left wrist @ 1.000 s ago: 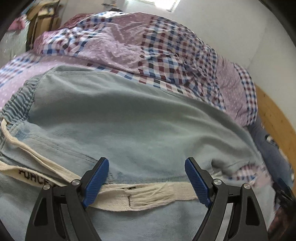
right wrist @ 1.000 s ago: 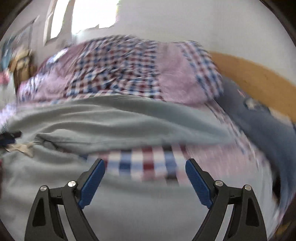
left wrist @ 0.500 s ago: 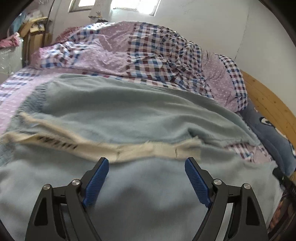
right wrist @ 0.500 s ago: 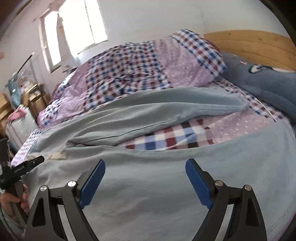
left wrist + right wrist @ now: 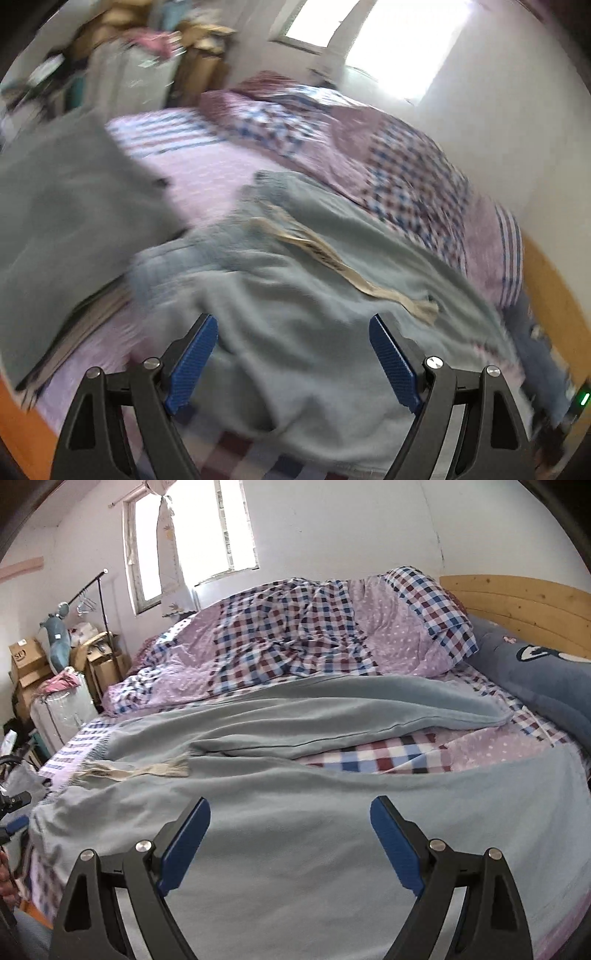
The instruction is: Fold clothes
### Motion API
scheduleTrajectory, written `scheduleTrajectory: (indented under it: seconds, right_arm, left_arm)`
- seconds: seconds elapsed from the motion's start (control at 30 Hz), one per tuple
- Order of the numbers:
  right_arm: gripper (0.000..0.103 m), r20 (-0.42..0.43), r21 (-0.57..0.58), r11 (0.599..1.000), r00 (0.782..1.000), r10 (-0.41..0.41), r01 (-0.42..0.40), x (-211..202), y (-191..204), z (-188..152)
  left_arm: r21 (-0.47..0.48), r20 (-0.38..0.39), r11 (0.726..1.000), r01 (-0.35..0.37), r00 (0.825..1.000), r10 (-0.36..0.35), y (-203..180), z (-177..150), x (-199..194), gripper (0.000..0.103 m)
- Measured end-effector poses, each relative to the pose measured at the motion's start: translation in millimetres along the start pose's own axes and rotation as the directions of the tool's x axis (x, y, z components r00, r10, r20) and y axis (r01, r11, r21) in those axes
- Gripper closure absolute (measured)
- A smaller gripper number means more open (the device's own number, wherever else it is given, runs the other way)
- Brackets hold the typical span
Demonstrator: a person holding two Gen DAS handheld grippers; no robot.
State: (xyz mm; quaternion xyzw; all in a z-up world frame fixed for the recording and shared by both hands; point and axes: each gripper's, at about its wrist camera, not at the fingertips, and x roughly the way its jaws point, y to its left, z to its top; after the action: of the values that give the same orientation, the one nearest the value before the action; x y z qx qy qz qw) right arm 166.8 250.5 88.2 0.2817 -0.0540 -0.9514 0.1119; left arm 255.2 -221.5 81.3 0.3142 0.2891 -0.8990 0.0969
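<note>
Trousers (image 5: 332,830) lie spread across the bed (image 5: 517,746), waistband at left with the drawstring (image 5: 147,770) on top, one leg in front and the other (image 5: 351,716) behind it, sheet showing between them. Bunched quilt (image 5: 314,646) sits behind the trousers; pillow (image 5: 546,679) at right against the headboard (image 5: 517,605). Cardboard boxes (image 5: 27,661) and clothes rail (image 5: 92,587) stand off the bed's left side, window (image 5: 192,542) behind.

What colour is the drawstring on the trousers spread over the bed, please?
The drawstring is cream, frayed at its end; the right wrist view shows it best.
</note>
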Motion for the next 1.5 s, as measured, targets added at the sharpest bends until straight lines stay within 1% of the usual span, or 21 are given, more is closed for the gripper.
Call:
scheduleTrajectory:
  seconds: [0.1,0.27,0.37,0.47,0.53,0.63,0.73,0.83,0.93,1.03,1.2,1.33,1.5]
  right_arm:
    - [0.012,-0.006,-0.011,1.0,1.0,0.02,-0.02,-6,14,-6]
    - [0.011,-0.024,-0.021,0.999,0.999,0.033,-0.033,-8,30,-16]
    - [0.011,-0.045,-0.002,0.999,0.998,0.045,-0.045,-6,34,-21]
    - [0.011,-0.07,0.014,0.999,0.996,0.049,-0.048,-2,40,-27]
    - [0.011,-0.089,0.017,0.998,0.994,0.061,-0.06,2,47,-31]
    - [0.011,-0.1,-0.035,0.997,0.993,0.063,-0.067,6,61,-35]
    - [0.011,-0.11,-0.089,0.993,0.992,0.061,-0.071,11,75,-40]
    - [0.011,-0.129,-0.169,0.983,0.99,0.05,-0.071,17,90,-48]
    - [0.011,-0.122,-0.236,0.97,0.992,0.029,-0.058,20,104,-51]
    - [0.011,-0.098,-0.272,0.962,0.995,-0.005,-0.022,24,116,-53]
    - [0.011,-0.085,-0.307,0.951,0.996,0.001,-0.027,34,131,-54]
    - [0.011,-0.115,-0.344,0.938,0.993,0.009,-0.049,42,142,-60]
    - [0.011,-0.161,-0.348,0.933,0.986,0.032,-0.087,53,149,-67]
  left_arm:
    - [-0.064,-0.037,0.998,-0.016,0.999,0.014,25,1,-5,0.016]
    - [-0.123,-0.121,0.991,-0.052,0.992,0.038,54,-2,0,0.016]
    - [-0.165,-0.157,0.986,-0.038,0.988,0.011,66,-6,6,0.016]
    - [-0.183,-0.187,0.983,0.021,0.981,-0.056,69,-13,14,0.016]
    - [-0.178,-0.183,0.983,0.035,0.981,-0.068,69,-14,17,0.016]
    - [-0.185,-0.169,0.981,0.063,0.981,-0.095,70,-15,20,0.016]
    - [-0.19,-0.182,0.977,0.093,0.975,-0.128,70,-14,29,0.016]
    - [-0.182,-0.201,0.978,0.099,0.97,-0.136,68,-12,39,0.016]
    - [-0.185,-0.202,0.977,0.105,0.969,-0.142,68,-11,45,0.016]
    - [-0.18,-0.194,0.974,0.134,0.966,-0.169,65,-10,49,0.016]
    - [-0.145,-0.204,0.982,0.123,0.967,-0.152,59,-9,58,0.016]
    - [-0.152,-0.195,0.98,0.125,0.969,-0.153,59,-8,61,0.016]
    - [-0.174,-0.184,0.977,0.124,0.97,-0.156,61,-7,64,0.016]
